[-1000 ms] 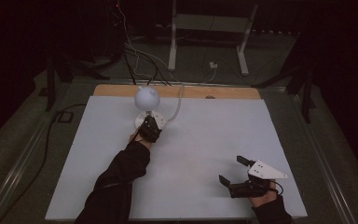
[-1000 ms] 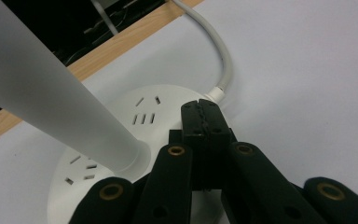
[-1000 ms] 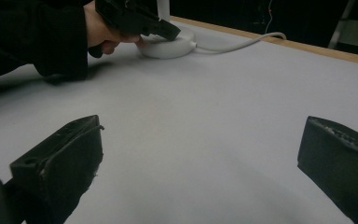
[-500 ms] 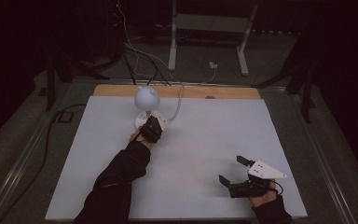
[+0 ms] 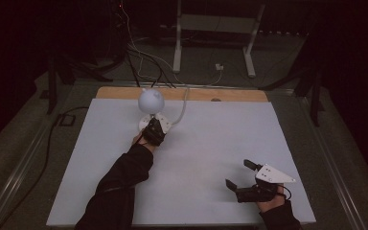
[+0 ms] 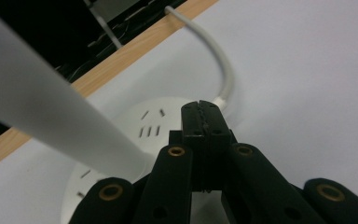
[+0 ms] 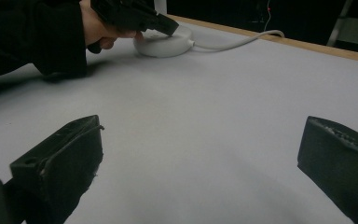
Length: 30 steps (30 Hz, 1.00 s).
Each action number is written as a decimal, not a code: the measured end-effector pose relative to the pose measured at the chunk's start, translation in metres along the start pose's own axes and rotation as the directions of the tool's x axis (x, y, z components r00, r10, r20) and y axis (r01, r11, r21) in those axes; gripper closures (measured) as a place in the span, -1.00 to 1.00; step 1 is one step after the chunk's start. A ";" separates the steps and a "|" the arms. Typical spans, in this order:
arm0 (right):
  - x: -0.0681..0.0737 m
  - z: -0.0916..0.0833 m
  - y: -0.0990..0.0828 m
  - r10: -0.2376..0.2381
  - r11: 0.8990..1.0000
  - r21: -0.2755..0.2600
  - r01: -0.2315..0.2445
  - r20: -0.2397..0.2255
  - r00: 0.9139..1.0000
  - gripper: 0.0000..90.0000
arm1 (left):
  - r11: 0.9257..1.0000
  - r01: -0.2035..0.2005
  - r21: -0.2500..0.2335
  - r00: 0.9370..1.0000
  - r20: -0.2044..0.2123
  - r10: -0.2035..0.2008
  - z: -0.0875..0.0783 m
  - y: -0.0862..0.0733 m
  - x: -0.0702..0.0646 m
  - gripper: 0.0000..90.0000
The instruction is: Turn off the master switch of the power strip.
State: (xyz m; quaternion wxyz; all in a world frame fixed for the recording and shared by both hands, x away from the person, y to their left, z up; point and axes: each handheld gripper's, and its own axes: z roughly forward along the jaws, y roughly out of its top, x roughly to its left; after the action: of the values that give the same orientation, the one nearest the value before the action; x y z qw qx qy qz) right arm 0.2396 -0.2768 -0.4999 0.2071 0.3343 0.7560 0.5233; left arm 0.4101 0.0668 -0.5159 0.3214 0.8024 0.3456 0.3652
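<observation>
One white table point(image 5: 211, 158) stands in a seemingly dark room.

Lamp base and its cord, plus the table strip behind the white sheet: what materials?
Lamp base: likely matte white plastic, with small moulded slots. Cord: smooth white sheath, probably rubber or PVC, bending softly. Strip: wood or wood-look laminate, tan with faint grain. Closed left gripper rests on the base.

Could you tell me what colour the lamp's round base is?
White; the base shows best in the left gripper view.

The left gripper point(image 5: 154, 130) hides part of the lamp base point(image 5: 162, 121); contact unclear.
</observation>
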 end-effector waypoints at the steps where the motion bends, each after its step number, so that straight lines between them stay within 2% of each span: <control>1: 0.000 0.000 0.000 0.000 1.000 0.000 0.000 -0.001 1.000 -1.00 | 1.000 -0.001 -0.001 1.000 0.006 0.001 -0.001 0.002 -0.001 1.00; 9: 0.001 -0.002 0.002 -0.005 1.000 -0.017 0.005 0.001 1.000 -1.00 | 0.999 -0.032 -0.015 0.999 0.018 0.033 -0.009 0.007 -0.005 1.00; 13: 0.001 -0.003 0.002 -0.005 1.000 -0.018 0.005 0.005 1.000 -1.00 | 1.000 -0.015 -0.014 0.999 0.032 0.016 -0.012 0.008 0.001 1.00; 16: 0.001 -0.003 0.002 -0.006 1.000 -0.020 0.006 0.007 1.000 -1.00 | 1.000 0.016 -0.014 0.998 0.057 -0.015 -0.014 0.009 0.004 1.00; 18: 0.001 -0.003 0.002 -0.006 1.000 -0.021 0.006 0.009 1.000 -1.00 | 1.000 0.016 -0.010 0.998 0.064 -0.015 -0.016 0.010 0.005 1.00; 22: 0.001 -0.003 0.002 -0.005 1.000 -0.019 0.005 0.010 1.000 -1.00 | 0.999 0.051 -0.012 0.993 0.105 -0.050 -0.021 0.015 0.007 0.99; 23: 0.001 -0.003 0.002 -0.006 1.000 -0.020 0.006 0.010 1.000 -1.00 | 0.998 0.057 -0.009 0.991 0.118 -0.055 -0.022 0.017 0.008 0.89; 26: 0.000 -0.003 0.002 -0.004 1.000 -0.020 0.005 0.010 1.000 -1.00 | 0.998 0.070 0.006 0.987 0.147 -0.070 -0.025 0.020 0.007 0.74; 30: 0.001 -0.003 0.002 -0.005 1.000 -0.021 0.006 0.009 1.000 -1.00 | 0.996 0.089 0.021 0.983 0.161 -0.091 -0.031 0.024 0.005 0.36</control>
State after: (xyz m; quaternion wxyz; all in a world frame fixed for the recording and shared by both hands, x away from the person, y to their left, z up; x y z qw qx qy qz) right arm 0.2376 -0.2778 -0.4971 0.2153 0.3324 0.7506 0.5290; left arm 0.3959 0.0657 -0.4793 0.3592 0.8151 0.3568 0.2815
